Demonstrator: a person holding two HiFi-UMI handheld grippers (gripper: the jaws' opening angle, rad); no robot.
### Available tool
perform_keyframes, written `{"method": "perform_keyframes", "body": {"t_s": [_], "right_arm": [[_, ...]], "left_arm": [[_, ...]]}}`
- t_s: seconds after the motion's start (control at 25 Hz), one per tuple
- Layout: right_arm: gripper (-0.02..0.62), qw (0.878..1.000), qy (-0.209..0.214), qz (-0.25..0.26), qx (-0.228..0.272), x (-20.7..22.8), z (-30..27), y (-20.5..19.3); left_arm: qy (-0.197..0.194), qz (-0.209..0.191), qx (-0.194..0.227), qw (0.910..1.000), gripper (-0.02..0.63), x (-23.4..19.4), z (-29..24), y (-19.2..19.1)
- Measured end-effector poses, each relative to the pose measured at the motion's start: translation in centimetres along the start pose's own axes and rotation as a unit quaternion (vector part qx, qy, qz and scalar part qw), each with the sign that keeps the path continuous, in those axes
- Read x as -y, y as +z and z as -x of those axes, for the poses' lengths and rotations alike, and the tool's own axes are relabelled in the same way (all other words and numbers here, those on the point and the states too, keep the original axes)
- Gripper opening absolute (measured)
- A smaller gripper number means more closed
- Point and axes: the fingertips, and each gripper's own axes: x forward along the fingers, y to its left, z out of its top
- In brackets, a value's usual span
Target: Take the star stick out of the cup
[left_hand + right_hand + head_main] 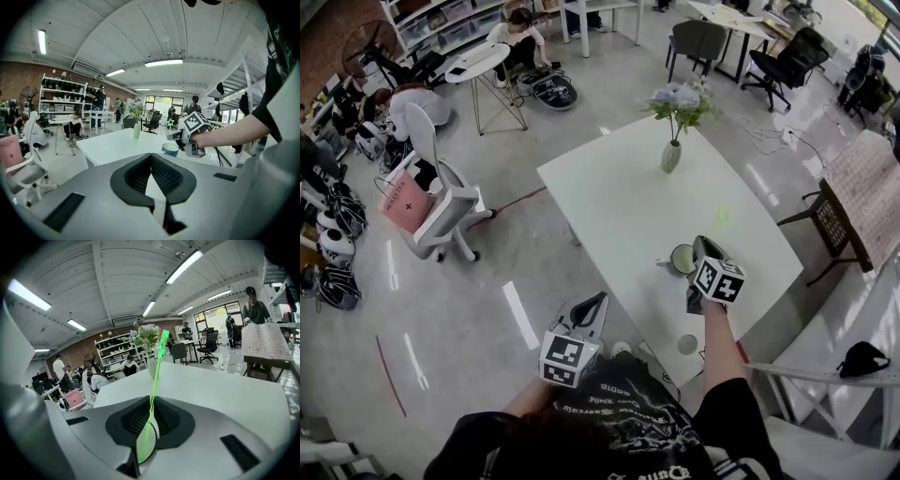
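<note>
A thin green star stick runs up between the jaws of my right gripper, which is shut on its shaft; the star is at the top. Below the jaws shows the rim of the cup. In the head view the teal cup stands near the white table's front edge, with my right gripper just to its right and the star above it. My left gripper hangs off the table over the floor, jaws together and empty.
A grey vase of flowers stands at the table's far end. A small round disc lies by the near edge. A white office chair with a pink bag is left of the table. People sit and stand in the background.
</note>
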Motion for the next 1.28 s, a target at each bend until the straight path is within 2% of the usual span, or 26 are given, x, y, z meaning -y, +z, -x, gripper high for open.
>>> {"method": "perform_keyframes", "body": {"t_s": [0.44,0.6,0.84,0.96,1.28], "right_arm": [[0.012,1.000,0.004,-0.008,0.014,-0.9,-0.7,0.6],[0.012,1.000,0.024,-0.004,0.015,-1.4,-0.2,1.0],[0.012,0.999,0.031,0.010,0.036,-1.7,1.8,1.7],[0.012,0.997,0.036,0.031,0.056,-2.5,3.3,2.6],[0.012,0.990,0.047,0.047,0.126,-4.0,8.7,6.0]], "left_arm": [[0.003,0.003,-0.002,1.0000,0.020,-1.1,-0.1,-0.5],[0.006,0.005,-0.002,1.0000,0.020,-1.3,0.3,-0.4],[0.000,0.012,0.000,0.9999,0.020,-0.7,0.4,-0.6],[-0.008,0.024,-0.001,0.9997,0.020,-0.1,0.4,-0.6],[-0.039,0.022,0.002,0.9990,0.020,1.8,0.6,-0.5]]}}
